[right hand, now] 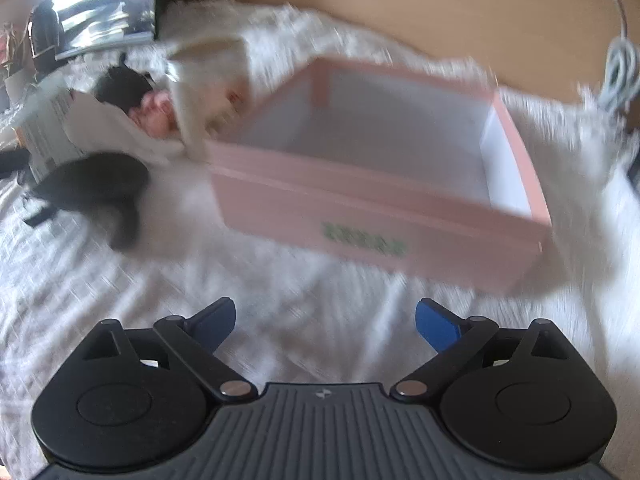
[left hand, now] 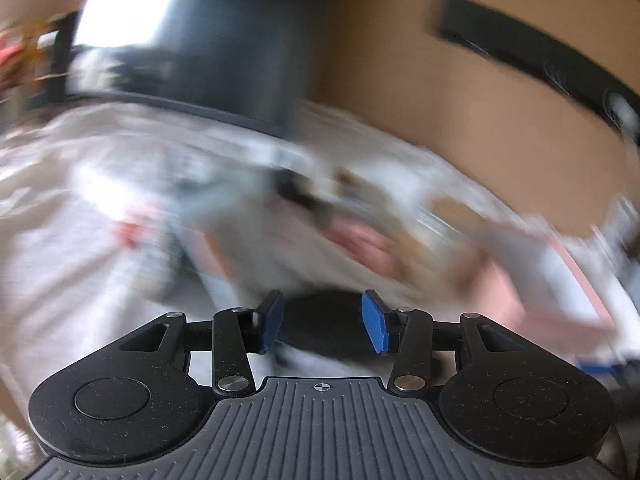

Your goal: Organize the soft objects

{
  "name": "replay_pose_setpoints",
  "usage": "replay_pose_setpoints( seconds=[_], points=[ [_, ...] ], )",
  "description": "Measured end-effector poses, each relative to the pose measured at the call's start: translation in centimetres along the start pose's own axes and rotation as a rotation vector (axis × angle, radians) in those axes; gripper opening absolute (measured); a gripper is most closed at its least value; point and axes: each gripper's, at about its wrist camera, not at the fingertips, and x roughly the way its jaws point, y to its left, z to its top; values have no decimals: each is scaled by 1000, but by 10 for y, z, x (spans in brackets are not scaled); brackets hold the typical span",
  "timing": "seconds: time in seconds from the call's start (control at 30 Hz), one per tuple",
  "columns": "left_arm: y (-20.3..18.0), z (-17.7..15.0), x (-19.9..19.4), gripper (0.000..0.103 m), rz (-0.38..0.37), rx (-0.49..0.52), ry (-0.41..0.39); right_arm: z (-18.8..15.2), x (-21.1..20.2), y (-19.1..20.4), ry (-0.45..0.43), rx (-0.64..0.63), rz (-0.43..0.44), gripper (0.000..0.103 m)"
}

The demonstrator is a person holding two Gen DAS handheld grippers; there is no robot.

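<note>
In the right wrist view an empty pink box [right hand: 384, 208] with a white inside sits on a white bedspread [right hand: 280, 292]. To its left lie a black soft item [right hand: 96, 188], a pile of white cloth [right hand: 116, 128], a pink soft thing [right hand: 156, 116] and another dark item [right hand: 120, 88]. My right gripper [right hand: 326, 326] is open and empty, in front of the box. In the blurred left wrist view my left gripper [left hand: 322, 322] is open over a dark soft item [left hand: 324, 328] that lies between its pads; pink cloth [left hand: 360, 240] lies beyond.
A tan wall or headboard [right hand: 400, 4] runs behind the bed. A grey cable [right hand: 620, 64] hangs at the right. A dark screen-like object [left hand: 192, 52] stands at the back in the left wrist view. Both views are motion-blurred.
</note>
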Motion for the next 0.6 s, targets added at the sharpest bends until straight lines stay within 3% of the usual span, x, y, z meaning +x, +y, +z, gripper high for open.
replay_pose_setpoints(
  seconds=[0.1,0.17,0.3,0.43,0.6],
  points=[
    [56,29,10,48,33,-93,-16,15,-19,33,-97,-16,-39,98],
    [80,45,24,48,1,-73,20,29,-32,59,-164,-65,-49,98],
    [98,53,45,53,-1,25,52,64,-33,101,-149,-115,19,97],
    [153,58,63,49,9,-140,98,103,-34,138,-128,-97,134,94],
    [197,54,76,49,26,-217,216,169,-23,214,-138,-264,214,90]
  ],
)
